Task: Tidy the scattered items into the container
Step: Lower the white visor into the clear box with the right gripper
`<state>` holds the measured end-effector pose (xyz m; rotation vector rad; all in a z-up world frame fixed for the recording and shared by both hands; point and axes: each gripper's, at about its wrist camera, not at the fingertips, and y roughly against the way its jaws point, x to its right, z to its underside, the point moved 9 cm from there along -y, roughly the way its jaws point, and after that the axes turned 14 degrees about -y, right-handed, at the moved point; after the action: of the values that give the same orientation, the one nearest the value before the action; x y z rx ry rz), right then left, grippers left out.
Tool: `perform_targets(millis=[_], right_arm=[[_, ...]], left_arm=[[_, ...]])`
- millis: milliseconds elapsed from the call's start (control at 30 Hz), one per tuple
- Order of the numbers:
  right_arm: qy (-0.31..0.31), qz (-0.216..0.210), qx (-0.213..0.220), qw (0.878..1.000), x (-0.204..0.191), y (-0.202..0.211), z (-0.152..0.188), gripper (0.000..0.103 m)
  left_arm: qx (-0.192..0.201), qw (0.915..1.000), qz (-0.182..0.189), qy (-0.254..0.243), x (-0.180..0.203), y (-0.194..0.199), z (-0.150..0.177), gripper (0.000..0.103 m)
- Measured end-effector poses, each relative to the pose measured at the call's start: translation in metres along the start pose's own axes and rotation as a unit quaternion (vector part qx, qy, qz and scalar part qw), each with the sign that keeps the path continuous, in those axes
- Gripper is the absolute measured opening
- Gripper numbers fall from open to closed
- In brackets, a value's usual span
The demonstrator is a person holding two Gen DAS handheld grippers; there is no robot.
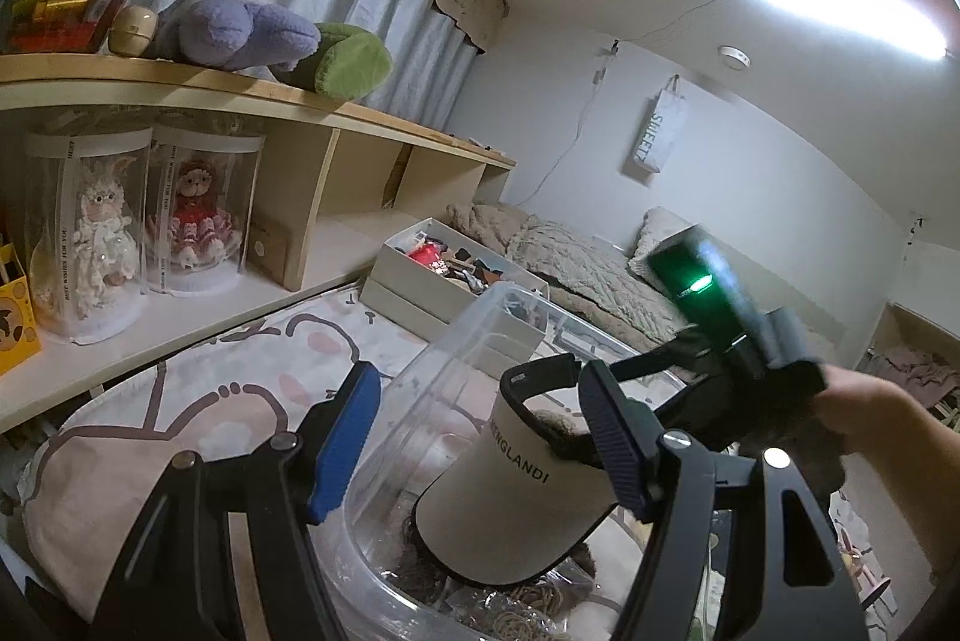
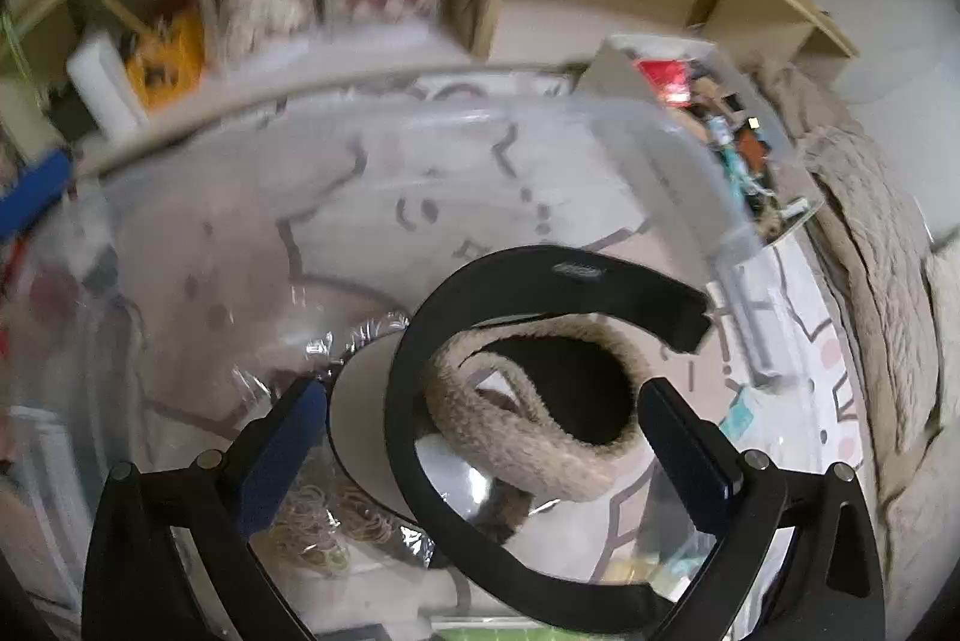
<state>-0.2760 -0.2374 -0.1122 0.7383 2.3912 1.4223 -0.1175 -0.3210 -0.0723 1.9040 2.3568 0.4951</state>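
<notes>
A clear plastic container (image 1: 432, 389) stands on the patterned mat; its rim also shows in the right wrist view (image 2: 678, 173). A beige sun visor with a black band (image 1: 516, 491) leans inside it, over rubber bands and plastic bags. In the right wrist view the visor's black band (image 2: 540, 275) rings a fuzzy tan headband (image 2: 522, 437). My left gripper (image 1: 480, 449) is open at the container's rim, one finger outside it and one by the visor. My right gripper (image 2: 492, 437) is open above the container, its fingers either side of the visor. The right gripper's body (image 1: 720, 305) shows in the left view.
A wooden shelf unit (image 1: 252, 101) holds doll cases, plush toys and a jar of pens. A white box of small items (image 1: 444, 269) stands behind the container. A tan blanket (image 1: 588, 269) lies at the right. The mat (image 1: 240, 377) lies under the container.
</notes>
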Motion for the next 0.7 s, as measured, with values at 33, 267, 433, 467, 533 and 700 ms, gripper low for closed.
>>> perform_targets(millis=[33,267,433,467,533,700], right_arm=[[-0.01,0.001,0.012,1.0,0.007,0.007,0.0,0.103],[-0.153,-0.042,0.017,0.987,0.05,0.033,0.027,0.103],[-0.236,-0.095,-0.027,0.967,0.049,0.027,0.055,0.103],[-0.249,-0.102,-0.036,0.963,0.047,0.024,0.061,0.103],[-0.268,-0.107,-0.052,0.956,0.042,0.018,0.069,0.103],[-0.304,-0.091,-0.079,0.945,0.038,0.002,0.073,0.103]], left_arm=[[0.0,1.0,0.001,0.0,0.0,0.0,0.0,0.069],[0.001,1.0,0.001,0.003,0.0,0.003,-0.001,0.069],[0.001,1.0,0.002,0.001,0.002,0.004,-0.002,0.069],[0.001,1.0,0.002,0.001,0.003,0.004,-0.002,0.069],[0.002,1.0,0.003,-0.001,0.005,0.005,-0.003,0.069],[0.002,1.0,0.005,-0.004,0.01,0.006,-0.004,0.069]])
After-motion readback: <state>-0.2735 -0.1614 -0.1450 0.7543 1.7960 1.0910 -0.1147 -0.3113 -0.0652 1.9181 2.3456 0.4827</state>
